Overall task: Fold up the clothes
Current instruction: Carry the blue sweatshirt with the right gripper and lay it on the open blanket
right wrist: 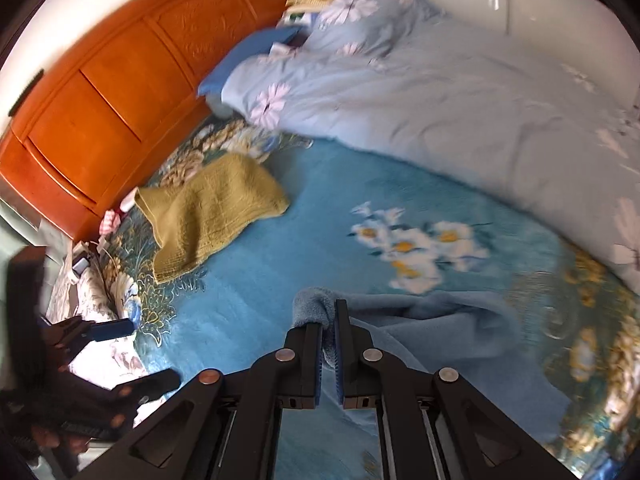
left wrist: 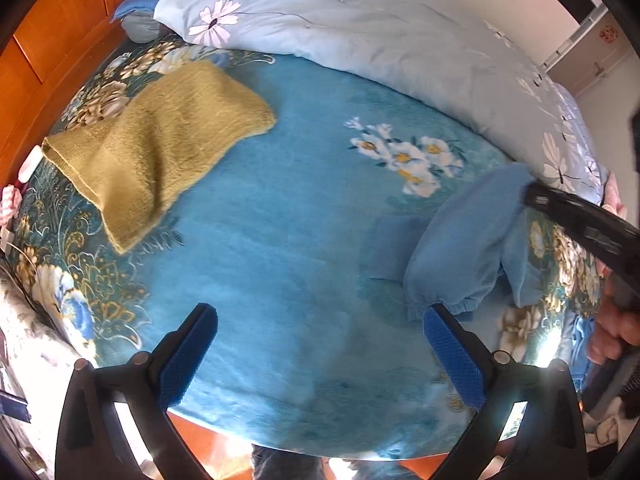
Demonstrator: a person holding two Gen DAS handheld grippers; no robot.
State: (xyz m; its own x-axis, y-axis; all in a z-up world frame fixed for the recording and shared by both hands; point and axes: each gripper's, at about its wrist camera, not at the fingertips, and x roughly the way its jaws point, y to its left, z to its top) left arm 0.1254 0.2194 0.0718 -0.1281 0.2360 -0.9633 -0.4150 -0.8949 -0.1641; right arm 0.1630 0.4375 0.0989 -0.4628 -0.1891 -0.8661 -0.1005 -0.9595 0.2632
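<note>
The blue fleece garment [right wrist: 432,320] lies rumpled on the teal floral blanket [left wrist: 280,220], below the blanket's white flower print [right wrist: 416,248]. The right claw [right wrist: 329,312] is pinched tight on a fold of it. The left claw [left wrist: 320,344] hovers wide, holding nothing. A folded yellow-green sweater [left wrist: 160,152] lies well left of that print.
</note>
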